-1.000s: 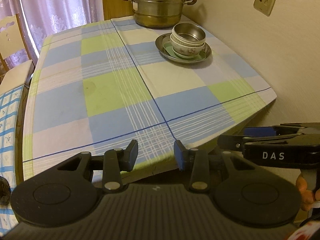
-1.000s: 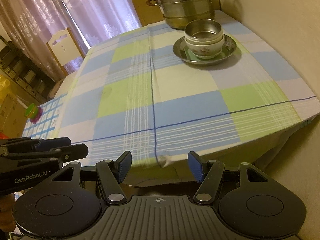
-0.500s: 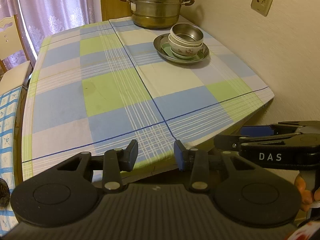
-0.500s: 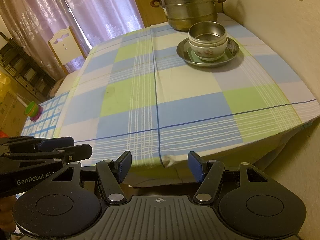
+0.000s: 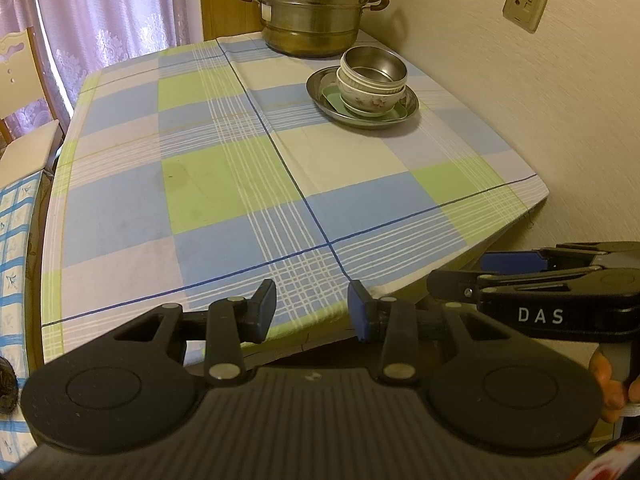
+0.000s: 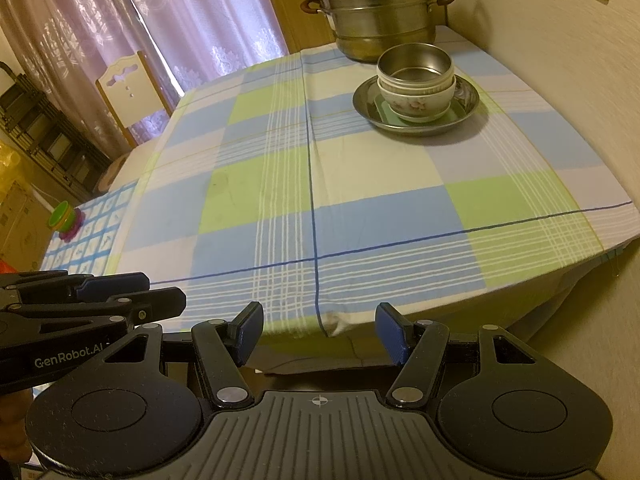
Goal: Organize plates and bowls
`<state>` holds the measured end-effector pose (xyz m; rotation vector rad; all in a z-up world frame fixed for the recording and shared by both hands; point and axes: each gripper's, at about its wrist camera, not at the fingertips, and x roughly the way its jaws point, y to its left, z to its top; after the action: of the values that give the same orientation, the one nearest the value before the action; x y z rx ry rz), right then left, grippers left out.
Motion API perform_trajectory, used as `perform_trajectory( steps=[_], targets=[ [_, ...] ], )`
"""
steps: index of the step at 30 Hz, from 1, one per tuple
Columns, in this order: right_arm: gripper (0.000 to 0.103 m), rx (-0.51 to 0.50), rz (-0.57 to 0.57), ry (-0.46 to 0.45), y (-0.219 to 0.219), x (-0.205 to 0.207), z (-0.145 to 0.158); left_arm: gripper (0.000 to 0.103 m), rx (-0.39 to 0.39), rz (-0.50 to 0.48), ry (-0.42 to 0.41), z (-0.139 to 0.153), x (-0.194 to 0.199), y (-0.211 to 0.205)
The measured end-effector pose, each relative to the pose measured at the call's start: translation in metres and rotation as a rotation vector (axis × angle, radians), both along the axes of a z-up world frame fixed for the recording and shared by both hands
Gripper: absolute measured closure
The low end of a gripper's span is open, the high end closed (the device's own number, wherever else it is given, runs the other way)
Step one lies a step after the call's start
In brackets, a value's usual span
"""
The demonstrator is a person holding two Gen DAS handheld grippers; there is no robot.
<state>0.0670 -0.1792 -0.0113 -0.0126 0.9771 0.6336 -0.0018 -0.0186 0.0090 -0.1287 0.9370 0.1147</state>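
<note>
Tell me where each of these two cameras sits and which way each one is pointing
Left wrist: on the left gripper, by the table's near edge, facing the stacked bowls; right gripper alongside.
Right wrist: on the right gripper, same heading; left gripper alongside.
Shared: checked tablecloth, steamer pot.

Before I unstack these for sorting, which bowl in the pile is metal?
The shiny steel bowl on top, nested inside the white floral ceramic bowl, which sits lower on the green plate.
</note>
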Motion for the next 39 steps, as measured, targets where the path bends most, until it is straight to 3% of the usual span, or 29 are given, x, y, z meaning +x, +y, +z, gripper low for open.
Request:
perform_trajectory(
  steps=[39],
  targets=[
    [0.041,-0.005,0.011,-0.014,0.0030,0.0026,0.0051,0.067,0.000,0.001,-0.009,0.0051,0.0018,0.0030]
  ],
)
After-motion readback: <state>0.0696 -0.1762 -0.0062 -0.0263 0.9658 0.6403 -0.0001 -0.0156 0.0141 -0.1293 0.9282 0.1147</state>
